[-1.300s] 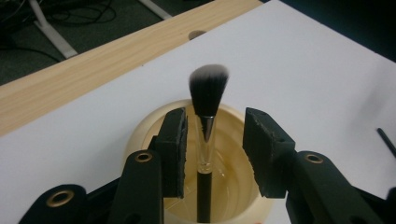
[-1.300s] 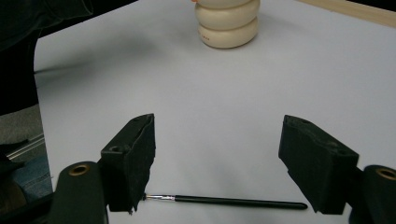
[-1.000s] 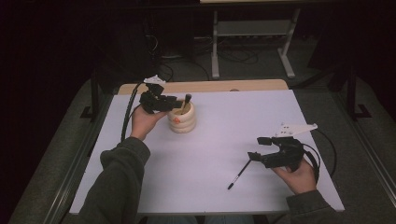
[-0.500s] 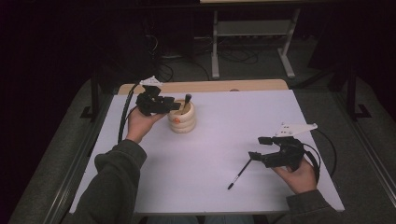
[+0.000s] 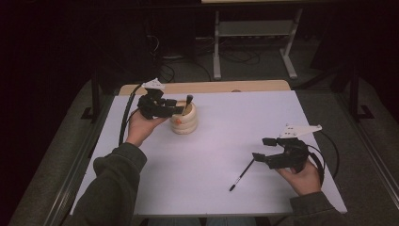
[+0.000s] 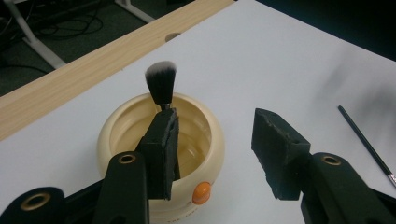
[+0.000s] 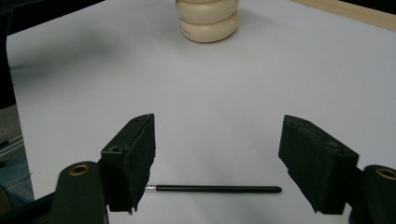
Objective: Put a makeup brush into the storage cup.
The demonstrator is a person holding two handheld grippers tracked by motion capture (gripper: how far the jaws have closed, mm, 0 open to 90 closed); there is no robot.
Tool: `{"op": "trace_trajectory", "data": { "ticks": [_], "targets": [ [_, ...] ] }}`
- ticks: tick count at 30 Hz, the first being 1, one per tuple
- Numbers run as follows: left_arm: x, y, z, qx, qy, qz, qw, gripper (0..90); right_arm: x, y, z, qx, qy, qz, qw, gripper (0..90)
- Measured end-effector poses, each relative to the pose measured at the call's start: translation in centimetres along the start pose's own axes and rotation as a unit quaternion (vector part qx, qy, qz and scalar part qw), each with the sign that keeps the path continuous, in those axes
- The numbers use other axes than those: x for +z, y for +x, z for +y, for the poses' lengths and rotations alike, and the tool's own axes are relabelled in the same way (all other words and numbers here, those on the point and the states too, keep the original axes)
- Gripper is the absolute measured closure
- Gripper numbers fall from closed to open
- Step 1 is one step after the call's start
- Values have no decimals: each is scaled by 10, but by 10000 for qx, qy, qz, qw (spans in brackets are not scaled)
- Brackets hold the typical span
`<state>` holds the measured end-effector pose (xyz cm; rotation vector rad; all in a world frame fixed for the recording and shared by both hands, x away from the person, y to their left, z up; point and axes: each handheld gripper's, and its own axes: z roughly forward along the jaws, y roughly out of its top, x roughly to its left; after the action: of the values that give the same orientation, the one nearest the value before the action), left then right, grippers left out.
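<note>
A cream ribbed pot (image 5: 184,123) with an orange button stands on the white table at the back left. A black make-up brush (image 5: 188,101) stands upright in it, bristles up. My left gripper (image 5: 178,109) is at the pot's rim. Its jaws have just been opening, and one pad (image 6: 163,140) now stands clear in front of the brush (image 6: 161,84) while the other is off the pot's (image 6: 212,126) side. My right gripper (image 5: 261,148) rests open at the front right. A thin black stick (image 7: 219,189) lies flat on the table just beyond its wide-apart jaws.
The white sheet (image 5: 226,141) covers the table, with a wooden strip (image 5: 211,87) along its far edge. A metal stand (image 5: 254,33) and cables lie on the dark floor behind. The thin stick (image 5: 241,175) points toward the front edge.
The left gripper has shifted only slightly at the pot and its jaws stand wider; the brush stays upright in the pot. The right hand and the stick have not moved.
</note>
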<state>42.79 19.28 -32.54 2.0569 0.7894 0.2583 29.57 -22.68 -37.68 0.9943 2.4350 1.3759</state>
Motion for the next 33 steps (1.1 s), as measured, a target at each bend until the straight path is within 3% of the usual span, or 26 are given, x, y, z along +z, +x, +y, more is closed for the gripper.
{"op": "trace_trajectory", "data": {
  "ticks": [20, 33],
  "targets": [
    [-10, -14, -3, 191, -40, -113, 9997, 467, -4, -2, -2, 2, 0, -74, 10000, 262],
    [-19, -29, -12, 349, -77, -191, 9992, 449, -4, -3, -4, -10, 28, -125, 9999, 260]
  ]
}}
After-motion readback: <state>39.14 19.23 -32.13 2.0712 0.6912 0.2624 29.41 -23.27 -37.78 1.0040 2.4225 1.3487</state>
